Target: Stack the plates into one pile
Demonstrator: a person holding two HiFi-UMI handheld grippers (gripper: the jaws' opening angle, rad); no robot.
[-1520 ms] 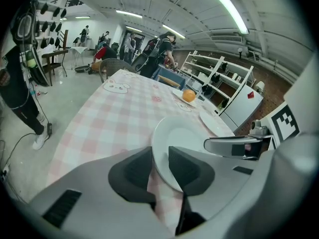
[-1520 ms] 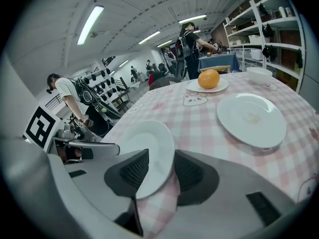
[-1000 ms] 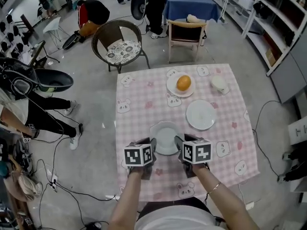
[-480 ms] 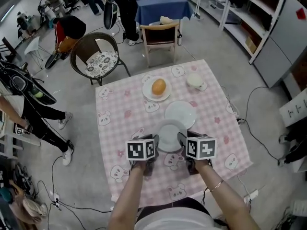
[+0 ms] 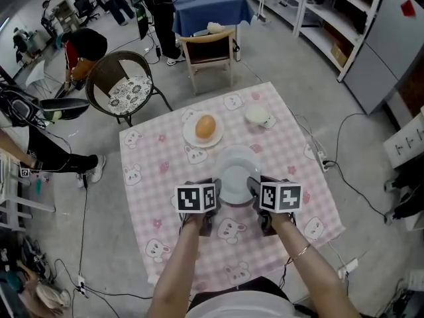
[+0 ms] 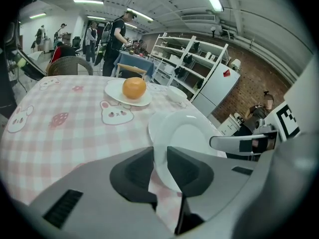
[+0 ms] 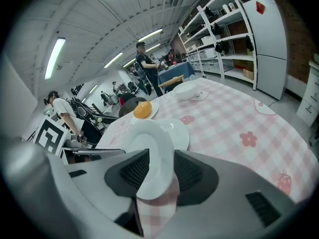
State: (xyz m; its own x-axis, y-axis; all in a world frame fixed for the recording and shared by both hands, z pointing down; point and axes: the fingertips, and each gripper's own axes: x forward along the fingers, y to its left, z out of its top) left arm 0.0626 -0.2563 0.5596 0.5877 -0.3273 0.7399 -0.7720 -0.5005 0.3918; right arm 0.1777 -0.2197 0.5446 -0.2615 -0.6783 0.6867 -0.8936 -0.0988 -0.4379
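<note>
Glossy white round plate point(image 5: 236, 177): opposite rims pinched between jaws of left gripper point(image 6: 160, 157) and right gripper point(image 7: 155, 169), over second white plate point(image 7: 183, 133) just ahead; risk: shallow edge grips slipping, plate tilting, landing off-centre.

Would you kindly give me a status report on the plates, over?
Status: left tool and right tool shut on white plate, opposite rims. Plate over second plate, not yet released. Nothing in the way.

The plate point(image 5: 236, 176) gleams glossy white, like glazed ceramic; the checked cloth point(image 5: 156, 171) is matt fabric; the left tongs point(image 6: 159, 159) and right tongs point(image 7: 160, 169) look matt grey plastic.
</note>
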